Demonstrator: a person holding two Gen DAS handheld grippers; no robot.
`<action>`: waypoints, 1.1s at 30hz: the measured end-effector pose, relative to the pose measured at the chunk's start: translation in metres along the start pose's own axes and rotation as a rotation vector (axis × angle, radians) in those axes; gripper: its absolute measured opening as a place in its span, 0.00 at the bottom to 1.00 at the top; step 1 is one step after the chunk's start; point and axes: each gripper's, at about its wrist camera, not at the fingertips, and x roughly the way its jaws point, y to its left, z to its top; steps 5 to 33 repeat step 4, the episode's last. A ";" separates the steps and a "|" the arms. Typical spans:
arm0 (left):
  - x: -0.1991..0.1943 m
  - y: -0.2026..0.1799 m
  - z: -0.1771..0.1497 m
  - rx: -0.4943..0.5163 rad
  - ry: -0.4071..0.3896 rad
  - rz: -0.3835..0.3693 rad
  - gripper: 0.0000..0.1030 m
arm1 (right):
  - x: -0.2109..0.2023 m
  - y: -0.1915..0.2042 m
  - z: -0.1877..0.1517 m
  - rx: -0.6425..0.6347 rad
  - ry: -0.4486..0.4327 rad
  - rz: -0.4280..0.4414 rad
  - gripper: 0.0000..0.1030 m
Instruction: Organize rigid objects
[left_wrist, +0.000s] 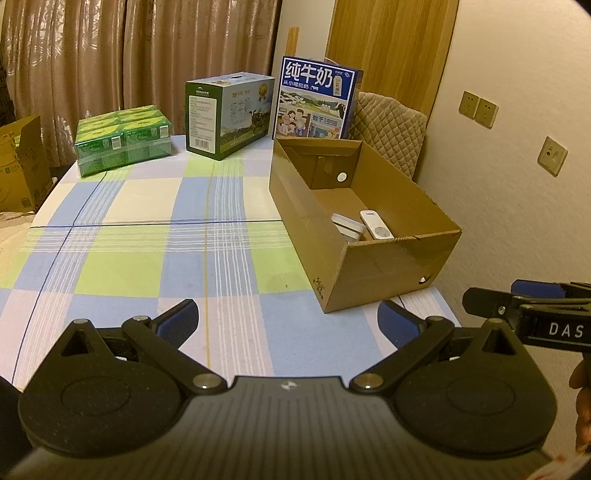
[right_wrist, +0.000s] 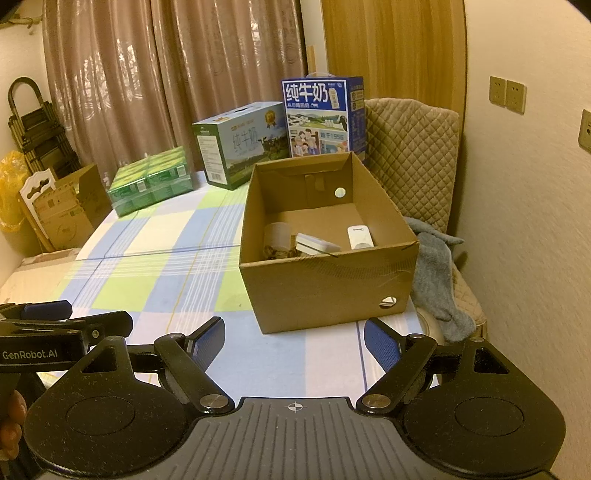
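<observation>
An open cardboard box (left_wrist: 399, 258) (right_wrist: 325, 280) stands on the right side of the checked tablecloth. Inside lie a white remote-like device (left_wrist: 376, 224) (right_wrist: 359, 236), a flat white box (left_wrist: 347, 226) (right_wrist: 316, 244) and a clear jar (right_wrist: 277, 236). My left gripper (left_wrist: 288, 325) hovers over the near cloth, left of the box's near corner, open with nothing between its blue pads. My right gripper (right_wrist: 294, 341) hangs just in front of the box's near wall, open and empty. Each gripper shows at the other view's edge.
At the table's far end stand a shrink-wrapped green carton pack (left_wrist: 123, 140) (right_wrist: 151, 184), a green milk case (left_wrist: 227, 112) (right_wrist: 240, 144) and a blue milk case (left_wrist: 316, 99) (right_wrist: 323, 116). A quilted chair (right_wrist: 413, 155) with a grey towel (right_wrist: 436, 273) sits right; cardboard boxes (right_wrist: 66, 206) left.
</observation>
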 end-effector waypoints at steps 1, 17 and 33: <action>-0.001 -0.001 0.000 0.002 -0.003 0.000 0.99 | 0.000 0.000 0.000 0.001 0.000 0.000 0.77; -0.002 -0.002 0.000 0.001 -0.012 0.000 0.99 | 0.000 0.000 0.000 0.000 0.000 0.000 0.77; -0.002 -0.002 0.000 0.001 -0.012 0.000 0.99 | 0.000 0.000 0.000 0.000 0.000 0.000 0.77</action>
